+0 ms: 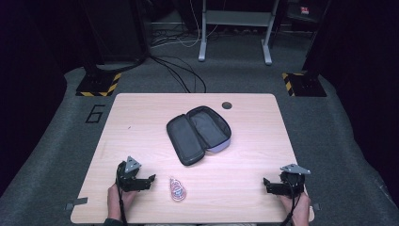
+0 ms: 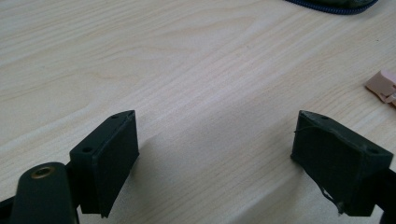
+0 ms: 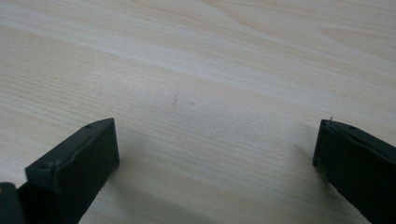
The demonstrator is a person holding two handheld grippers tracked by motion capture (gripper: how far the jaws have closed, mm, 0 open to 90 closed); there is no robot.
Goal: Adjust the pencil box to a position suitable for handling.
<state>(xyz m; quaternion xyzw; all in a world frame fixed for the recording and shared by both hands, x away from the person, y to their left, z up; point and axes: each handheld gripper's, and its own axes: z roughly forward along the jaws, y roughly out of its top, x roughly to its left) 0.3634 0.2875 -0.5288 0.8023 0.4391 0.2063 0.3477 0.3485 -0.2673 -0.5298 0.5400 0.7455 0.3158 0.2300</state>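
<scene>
A dark zip pouch (image 1: 199,133) lies unzipped and spread flat at the middle of the wooden table (image 1: 141,122); its edge (image 2: 331,5) peeks in at the top of the left gripper view. A small pink and white packet (image 1: 178,189) lies near the front edge, just right of my left gripper (image 1: 147,181); its corner (image 2: 384,86) shows at the right of the left gripper view. My left gripper (image 2: 215,140) rests low over bare wood, open, with nothing between its jaws. At the front right my right gripper (image 1: 267,184) is also open over bare wood (image 3: 215,144).
A round cable hole (image 1: 227,105) sits in the table's far edge. Beyond the table are grey carpet, loose cables (image 1: 181,70), a white frame's legs (image 1: 234,33) and hazard-striped bases (image 1: 99,84) at both far corners.
</scene>
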